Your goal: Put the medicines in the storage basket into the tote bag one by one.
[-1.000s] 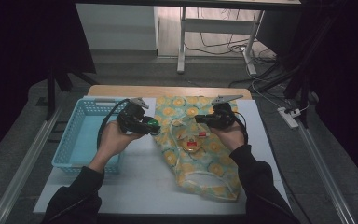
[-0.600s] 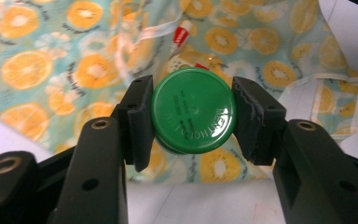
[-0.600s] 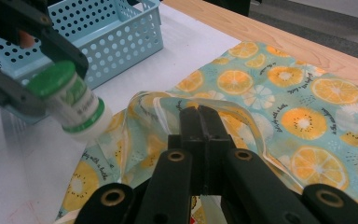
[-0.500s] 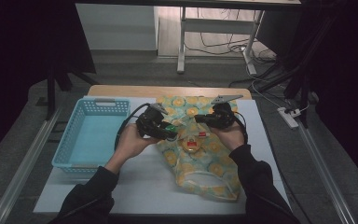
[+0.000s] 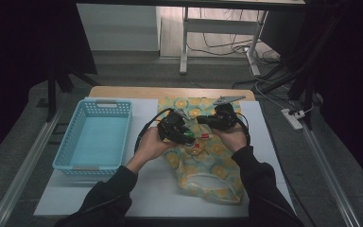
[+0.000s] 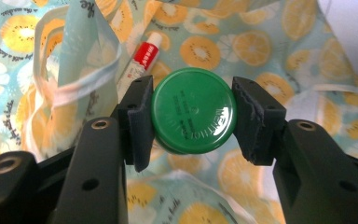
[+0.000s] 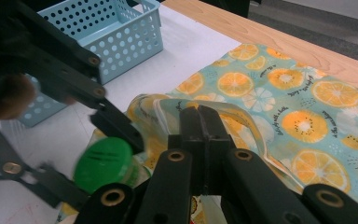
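- Jar [image 6: 193, 110], green-lidded, sits clamped between the left gripper's [image 6: 193, 116] two black pads, which press on opposite sides of the lid; the jaws stand about half open around it.
- From the high view the left gripper [image 5: 182, 135] holds the jar [image 5: 189, 139] above the near edge of the bag [image 5: 212, 175], a pale cloth printed with orange slices, lying on the white table [image 5: 146, 189].
- Tube [image 6: 139, 64], white with a red band, lies on the bag's cloth just beyond the jar, partly under a fold.
- Right gripper [image 7: 200, 135] has its jaws fully together, pinching what looks like the bag's rim [image 7: 242, 112], though the contact itself is hidden behind the jaws.
- Right gripper's view shows the jar [image 7: 105, 163] and the left gripper to its left, blurred, near the lifted rim.
- Basket [image 5: 97, 137], blue and perforated, stands on the table to the left of the bag, well apart from both hands.
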The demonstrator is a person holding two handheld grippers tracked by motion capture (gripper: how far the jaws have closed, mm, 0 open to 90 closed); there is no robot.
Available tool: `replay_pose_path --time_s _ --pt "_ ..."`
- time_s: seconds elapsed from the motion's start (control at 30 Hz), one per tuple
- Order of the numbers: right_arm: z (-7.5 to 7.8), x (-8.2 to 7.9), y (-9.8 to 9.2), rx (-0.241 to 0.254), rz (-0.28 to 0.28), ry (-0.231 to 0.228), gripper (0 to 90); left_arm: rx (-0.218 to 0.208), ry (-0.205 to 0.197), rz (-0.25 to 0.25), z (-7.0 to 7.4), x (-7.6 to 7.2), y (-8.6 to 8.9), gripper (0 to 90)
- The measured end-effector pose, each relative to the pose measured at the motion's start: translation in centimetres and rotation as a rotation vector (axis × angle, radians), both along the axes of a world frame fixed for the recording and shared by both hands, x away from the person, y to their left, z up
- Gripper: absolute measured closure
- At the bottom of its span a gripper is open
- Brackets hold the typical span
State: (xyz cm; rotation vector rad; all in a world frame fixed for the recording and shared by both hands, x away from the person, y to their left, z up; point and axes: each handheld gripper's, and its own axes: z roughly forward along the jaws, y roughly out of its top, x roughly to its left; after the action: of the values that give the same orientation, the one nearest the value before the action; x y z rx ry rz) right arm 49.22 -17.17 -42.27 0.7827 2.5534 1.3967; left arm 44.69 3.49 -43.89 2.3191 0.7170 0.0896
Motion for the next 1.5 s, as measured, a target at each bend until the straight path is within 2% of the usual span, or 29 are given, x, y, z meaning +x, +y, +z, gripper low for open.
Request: replay_pose_path --time_s 0.37,0.63,0.87,1.13,1.3,1.37,1.5 --pt "-0.1 0.0 0.1 -0.001 0.0 0.005 90.0 0.02 -0.01 0.072 -1.3 2.1 -0.1 52.1" --pt "-0.2 0.2 0.5 -0.004 0.0 0.004 90.0 0.025 -0.032 0.121 -1.5 3.0 0.0 52.1" --pt "-0.2 0.1 0.8 -0.008 0.001 0.005 90.0 0.054 -0.059 0.146 -2.0 3.8 -0.2 52.1" --pt "-0.6 0.5 0.7 -0.017 -0.011 0.013 90.0 0.084 -0.051 0.17 -3.0 4.4 -0.2 51.9" --pt "-0.9 0.7 0.8 -0.022 -0.015 0.017 90.0 0.074 -0.048 0.19 -3.6 4.7 -0.1 50.2" --pt "-0.9 0.7 0.9 -0.023 -0.016 0.018 90.0 0.061 -0.047 0.194 -3.5 4.6 -0.1 45.0" --pt "-0.8 0.7 0.9 -0.021 -0.015 0.014 90.0 0.052 -0.046 0.182 -3.1 4.4 0.1 40.6"
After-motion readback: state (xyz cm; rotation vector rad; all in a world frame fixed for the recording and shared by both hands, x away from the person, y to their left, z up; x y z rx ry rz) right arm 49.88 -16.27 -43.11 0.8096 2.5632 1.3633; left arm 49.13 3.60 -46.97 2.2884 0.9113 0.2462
